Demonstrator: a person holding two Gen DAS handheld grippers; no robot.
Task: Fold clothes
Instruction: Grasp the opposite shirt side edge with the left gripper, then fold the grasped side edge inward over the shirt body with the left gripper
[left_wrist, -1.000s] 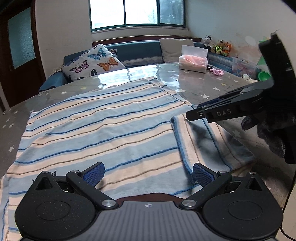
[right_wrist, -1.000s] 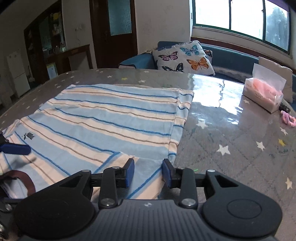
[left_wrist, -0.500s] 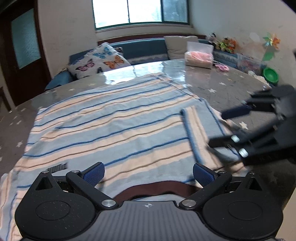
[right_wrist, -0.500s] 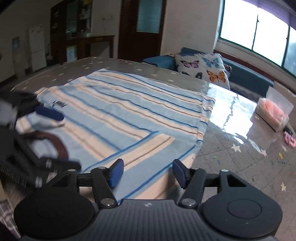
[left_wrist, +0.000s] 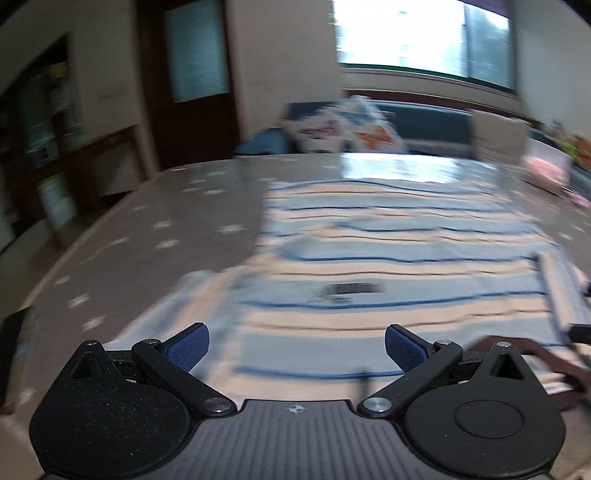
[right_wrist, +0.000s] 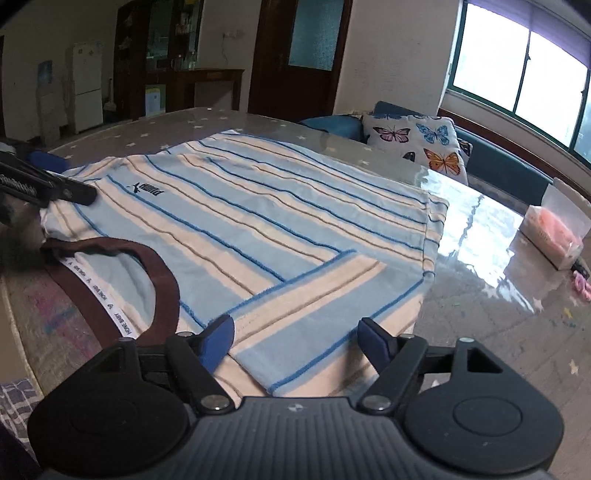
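Note:
A blue and cream striped T-shirt with a brown collar lies flat on the table. Its right sleeve is folded in over the body. My right gripper is open and empty, just above that folded sleeve. My left gripper is open and empty, low over the shirt's left shoulder; this view is blurred by motion. The left gripper's fingers also show at the left of the right wrist view, over the left sleeve.
The table has a glossy star-patterned cover. A tissue box and a small pink thing sit at its far right. A sofa with a butterfly cushion stands behind. The near table edge is at the left.
My left gripper has swung left from the shirt's middle toward the left shoulder. My right gripper opened, let go of the folded sleeve and drew back.

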